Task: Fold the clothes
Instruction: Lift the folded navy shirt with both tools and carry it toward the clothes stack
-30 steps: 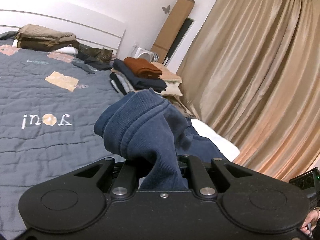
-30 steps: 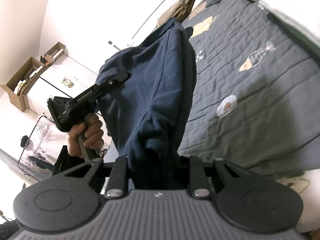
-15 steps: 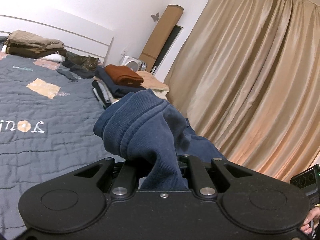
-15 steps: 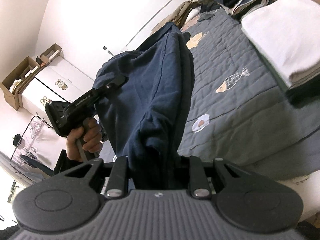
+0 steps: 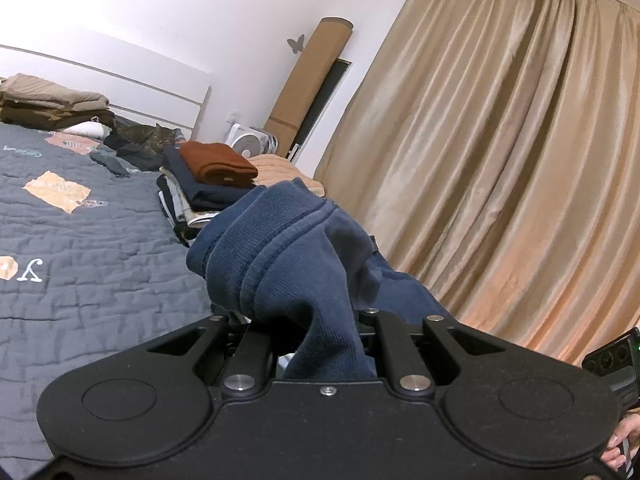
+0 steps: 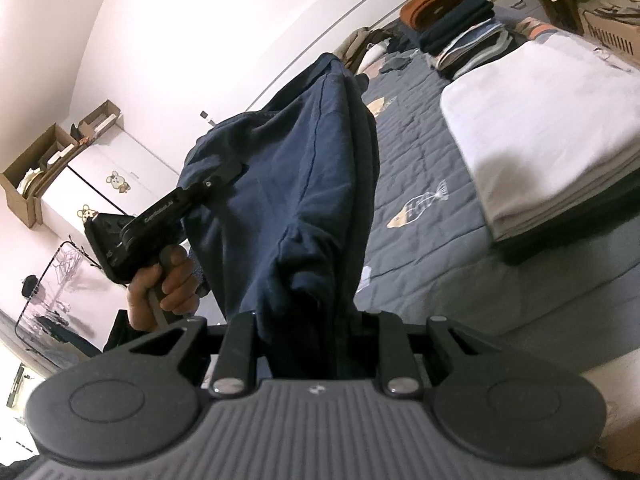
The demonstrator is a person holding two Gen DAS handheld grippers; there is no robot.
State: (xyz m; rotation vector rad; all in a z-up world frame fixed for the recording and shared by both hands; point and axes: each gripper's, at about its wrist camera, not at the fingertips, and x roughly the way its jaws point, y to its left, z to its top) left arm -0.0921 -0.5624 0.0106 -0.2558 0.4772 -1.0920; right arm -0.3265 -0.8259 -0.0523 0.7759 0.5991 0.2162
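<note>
A navy blue garment (image 5: 288, 256) with a ribbed band bunches up in front of my left gripper (image 5: 320, 320), which is shut on it; the cloth hides the fingertips. In the right wrist view the same navy garment (image 6: 304, 184) hangs stretched in the air above the bed. My right gripper (image 6: 312, 320) is shut on its lower end. The left gripper (image 6: 216, 180), held by a hand (image 6: 164, 284), clamps the garment's far edge. The right-hand device (image 5: 616, 360) shows at the right edge of the left wrist view.
A grey quilted bed (image 5: 80, 248) carries stacks of folded clothes (image 5: 208, 176), a folded white pile (image 6: 540, 128) and a tan pile (image 5: 44, 100) by the headboard. A cat (image 5: 148, 136) lies near the headboard. Gold curtains (image 5: 500, 160) hang at right. White cabinets (image 6: 80, 192) stand at left.
Both grippers have carried the garment sideways along the bed and slightly up. The folded stacks and white pile have come into the right wrist view. Both grips are unchanged.
</note>
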